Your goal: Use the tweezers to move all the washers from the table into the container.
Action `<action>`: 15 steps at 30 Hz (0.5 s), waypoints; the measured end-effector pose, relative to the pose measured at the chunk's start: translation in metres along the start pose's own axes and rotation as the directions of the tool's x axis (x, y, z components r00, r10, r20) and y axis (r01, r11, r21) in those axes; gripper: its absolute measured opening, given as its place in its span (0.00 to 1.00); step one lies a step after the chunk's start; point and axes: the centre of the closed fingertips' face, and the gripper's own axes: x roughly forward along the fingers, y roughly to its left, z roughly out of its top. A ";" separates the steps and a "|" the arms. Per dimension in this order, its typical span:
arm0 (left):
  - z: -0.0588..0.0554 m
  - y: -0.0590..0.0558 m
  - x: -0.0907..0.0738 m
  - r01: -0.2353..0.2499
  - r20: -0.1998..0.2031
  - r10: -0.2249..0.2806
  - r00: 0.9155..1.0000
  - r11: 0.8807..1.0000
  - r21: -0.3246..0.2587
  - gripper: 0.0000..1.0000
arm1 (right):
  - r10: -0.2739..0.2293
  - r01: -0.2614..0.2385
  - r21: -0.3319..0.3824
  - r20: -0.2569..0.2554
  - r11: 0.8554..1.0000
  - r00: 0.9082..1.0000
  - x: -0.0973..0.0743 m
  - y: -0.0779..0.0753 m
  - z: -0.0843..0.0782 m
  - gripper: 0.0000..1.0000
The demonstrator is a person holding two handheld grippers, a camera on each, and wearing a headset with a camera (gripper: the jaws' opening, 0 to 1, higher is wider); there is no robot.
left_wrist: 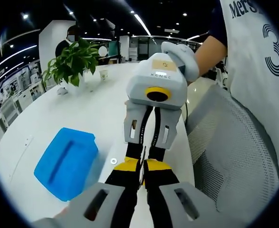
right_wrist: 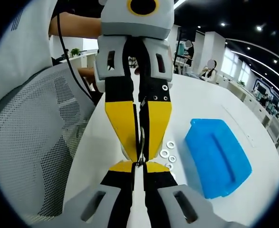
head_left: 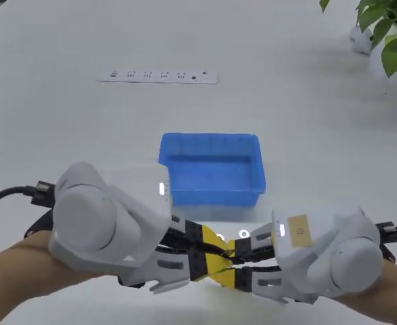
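While clamping the tweezers (right_wrist: pixel 140 135) tip to tip with left tool (left_wrist: pixel 142 167) and right tool (right_wrist: pixel 139 166) both closed tight, holds them crosswise along the container's (head_left: pixel 212 169) near wall; finds washers (head_left: pixel 244 234) on the desk (head_left: pixel 286 101) just beyond, between tips and container.

A white desk (head_left: pixel 299 101) carries a white power strip (head_left: pixel 159 76), lying flat toward the far edge, left of the middle. At the far right corner stands a leafy green plant (head_left: pixel 387 30). Near it sits what may be a small pale cup (left_wrist: pixel 104 74), though the fisheye blurs it. A grey mesh chair (right_wrist: pixel 39 142) stands at the near edge. Long ceiling lights (left_wrist: pixel 140 21) glow overhead.
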 end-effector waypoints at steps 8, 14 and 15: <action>-0.011 0.004 -0.011 -0.024 0.000 0.024 1.000 1.000 -0.002 0.07 | -0.009 0.009 -0.024 -0.022 1.000 1.000 0.000 0.000 -0.004 0.08; -0.018 0.002 -0.014 -0.045 -0.004 0.045 0.999 0.999 -0.008 0.07 | -0.006 0.003 -0.047 -0.045 0.999 0.999 0.003 0.001 -0.005 0.09; -0.018 0.002 -0.015 -0.045 -0.004 0.045 0.999 0.999 -0.010 0.07 | -0.003 0.001 -0.040 -0.046 0.999 0.999 0.003 0.001 -0.004 0.09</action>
